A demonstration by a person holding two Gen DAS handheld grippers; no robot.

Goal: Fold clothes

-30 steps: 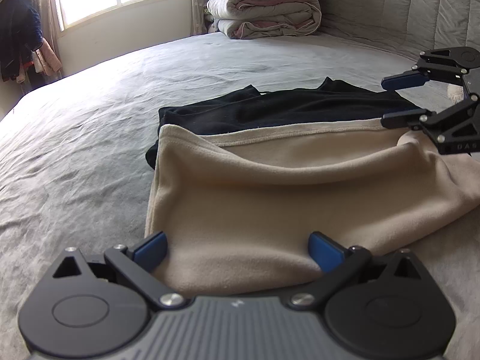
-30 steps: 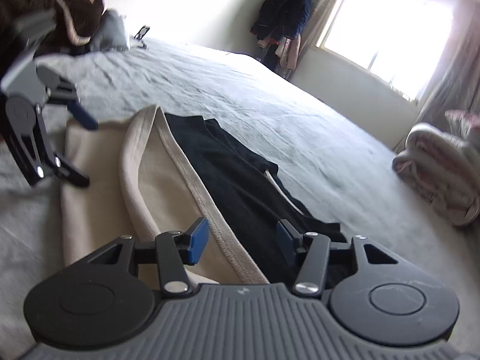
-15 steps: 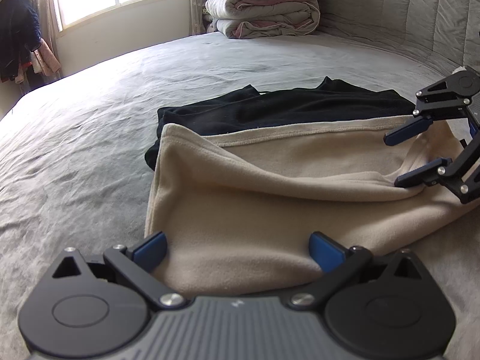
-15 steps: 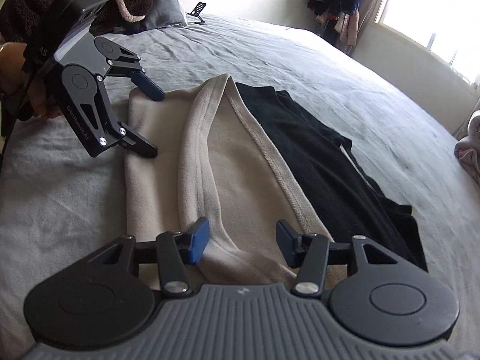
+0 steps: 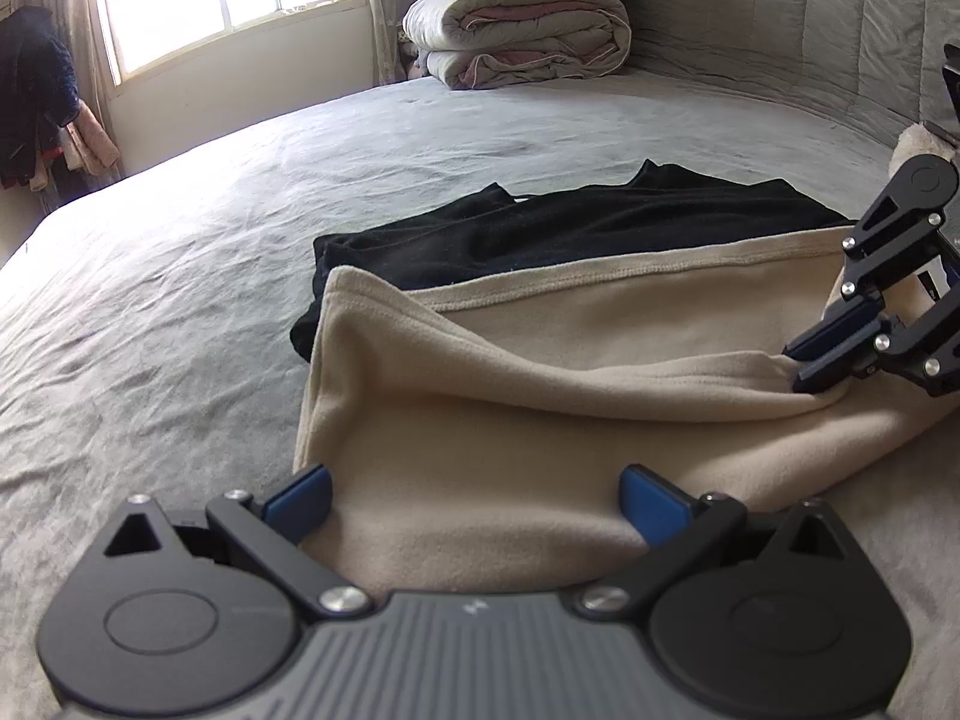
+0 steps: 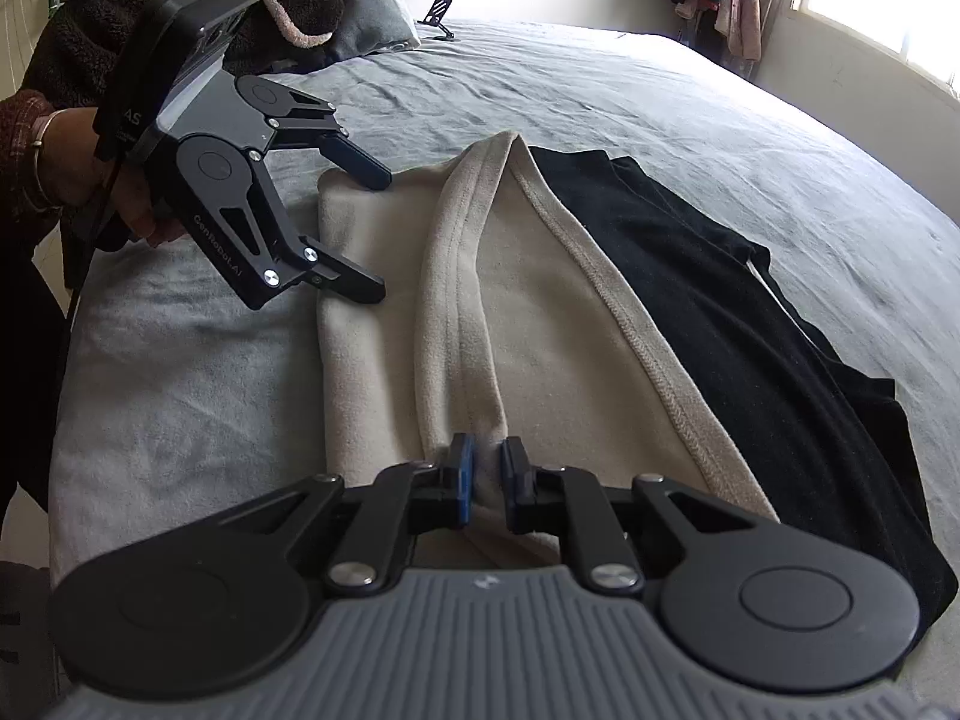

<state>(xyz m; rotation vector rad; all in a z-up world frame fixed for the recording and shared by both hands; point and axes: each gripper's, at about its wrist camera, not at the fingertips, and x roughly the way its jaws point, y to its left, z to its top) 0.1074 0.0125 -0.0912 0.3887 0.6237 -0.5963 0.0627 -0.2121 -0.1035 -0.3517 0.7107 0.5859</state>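
A beige fleece garment lies half-folded on the grey bed, covering part of a flat black garment. My left gripper stands open over the beige garment's near left edge, cloth between its wide blue pads but not pinched. My right gripper is shut on the beige garment's folded-over hem at its other end. A hand holds the left gripper.
The grey bedsheet stretches wide around the clothes. Folded duvets and pillows are stacked at the headboard. Clothes hang by the window. A dark fuzzy sleeve and a grey pillow sit at the bed's edge.
My right gripper came down onto the beige garment's folded hem and shut on it. The left gripper stayed open in place at the near edge.
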